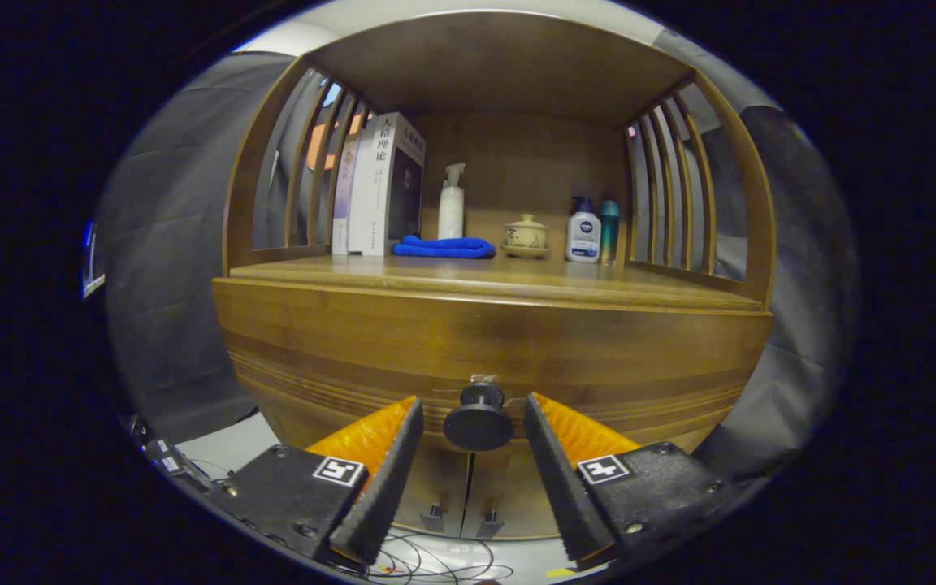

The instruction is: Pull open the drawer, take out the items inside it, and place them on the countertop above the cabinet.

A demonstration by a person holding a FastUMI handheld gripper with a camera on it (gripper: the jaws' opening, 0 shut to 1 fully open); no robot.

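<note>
Wooden cabinet [484, 325] ahead: level tongs [474, 414] spread apart, flanking the closed drawer's knob [478, 418], not gripping it.

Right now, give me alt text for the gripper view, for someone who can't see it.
The open gripper straddles the round drawer knob on a closed wooden drawer, fingers not touching it. On the countertop above sit books, a blue cloth, a pump bottle, a lidded cup and two more bottles.

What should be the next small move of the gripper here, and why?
Probably close the gripper on the round black drawer knob. The knob sits between the open fingers with gaps on both sides, and the wooden drawer front looks fully shut, so a grip must come before any pull.
</note>
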